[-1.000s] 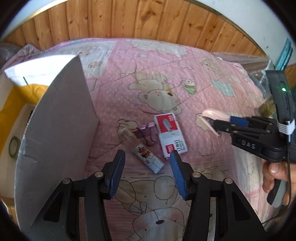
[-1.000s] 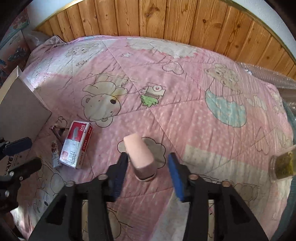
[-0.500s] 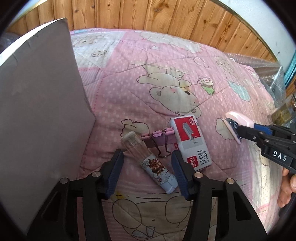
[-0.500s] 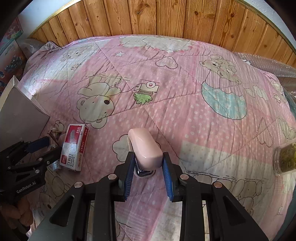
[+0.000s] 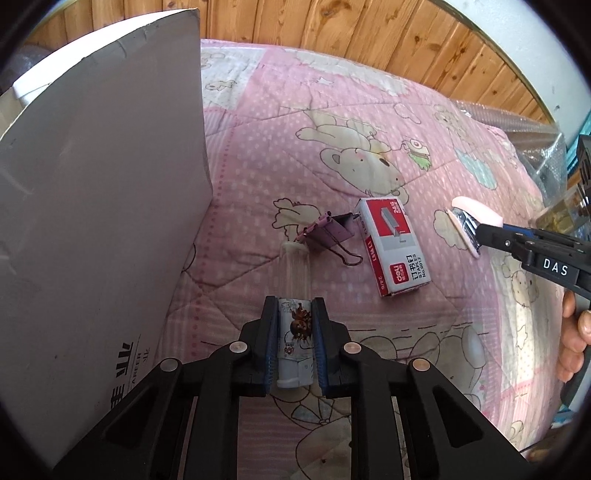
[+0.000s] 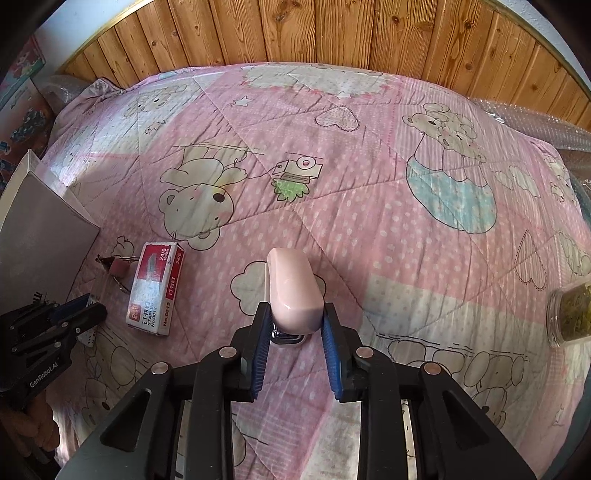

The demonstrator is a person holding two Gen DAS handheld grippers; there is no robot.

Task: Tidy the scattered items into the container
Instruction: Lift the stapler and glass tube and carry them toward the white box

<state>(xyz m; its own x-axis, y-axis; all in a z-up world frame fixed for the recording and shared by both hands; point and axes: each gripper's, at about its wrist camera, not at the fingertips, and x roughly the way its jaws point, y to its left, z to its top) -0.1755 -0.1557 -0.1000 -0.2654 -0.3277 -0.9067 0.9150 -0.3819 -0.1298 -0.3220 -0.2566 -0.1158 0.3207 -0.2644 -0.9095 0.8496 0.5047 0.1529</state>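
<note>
A small tube (image 5: 295, 269) with a clear cap and a printed label lies on the pink quilt. My left gripper (image 5: 294, 306) is down over it, jaws closing, with both pads against its labelled end. A purple binder clip (image 5: 328, 230) and a red-and-grey staple box (image 5: 393, 247) lie just beyond. The grey cardboard box (image 5: 99, 184) stands close on the left. My right gripper (image 6: 295, 310) is closing tight on a pink stapler (image 6: 293, 284), pads on both of its sides. From the right wrist view, the left gripper (image 6: 81, 306) is beside the staple box (image 6: 155, 288).
A glass jar (image 6: 570, 314) of green stuff lies at the quilt's right edge. Bubble wrap (image 6: 535, 122) is bunched at the far right by the wooden wall (image 6: 332, 33). A person's hand (image 5: 572, 339) holds the right gripper's handle.
The left gripper came down closer over the tube and its wide jaws closed onto it. The right jaws closed from beside the stapler onto its sides.
</note>
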